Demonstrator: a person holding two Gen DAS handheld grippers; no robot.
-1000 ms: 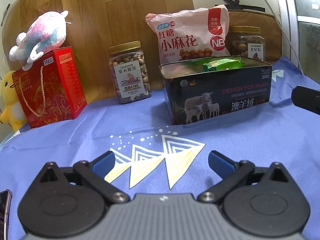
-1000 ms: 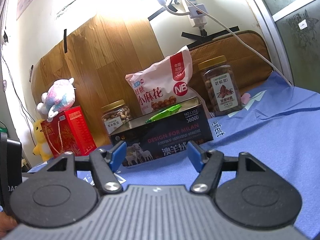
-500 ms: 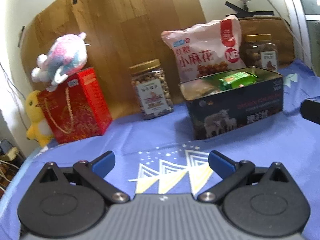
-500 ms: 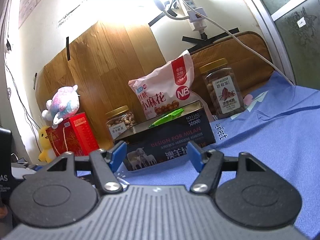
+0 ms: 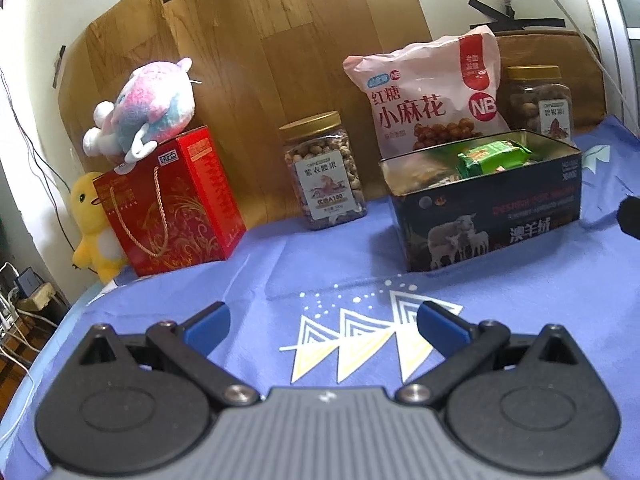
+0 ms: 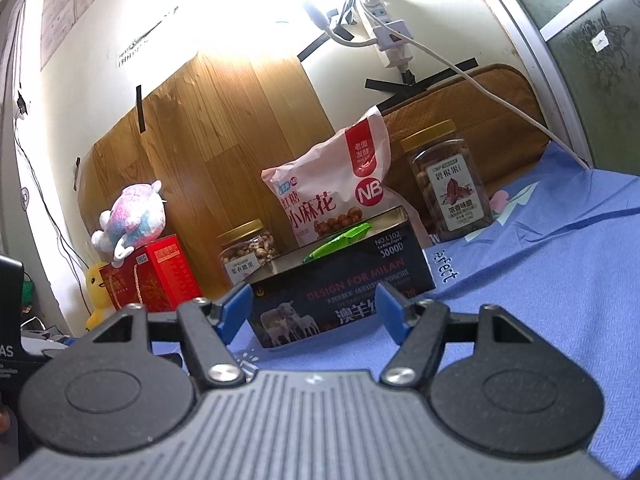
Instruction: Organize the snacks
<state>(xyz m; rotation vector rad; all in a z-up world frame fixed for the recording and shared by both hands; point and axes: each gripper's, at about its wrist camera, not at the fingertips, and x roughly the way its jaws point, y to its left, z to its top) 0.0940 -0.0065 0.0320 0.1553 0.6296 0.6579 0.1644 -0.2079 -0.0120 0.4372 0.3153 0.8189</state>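
Note:
An open dark tin box [image 5: 488, 216] with sheep printed on it stands on the blue cloth [image 5: 280, 272]; a green snack packet [image 5: 492, 156] lies inside with other wrappers. Behind it leans a pink snack bag [image 5: 432, 96], with a gold-lidded nut jar [image 5: 324, 172] on its left and a second jar [image 5: 540, 100] on its right. My left gripper [image 5: 322, 316] is open and empty, well short of the tin. My right gripper [image 6: 311, 300] faces the tin box [image 6: 340, 292] from close by; its jaws are opening, with nothing between them.
A red gift box [image 5: 172, 204] with a pink plush toy [image 5: 148, 108] on top stands at the left. A yellow duck toy [image 5: 94, 224] sits beside it at the cloth's left edge. A wooden board and a brown cushion back the row. Cables hang on the wall.
The left view has lifted and pulled back, so the tin and jars look smaller and more of the wall shows. The right view has hardly shifted.

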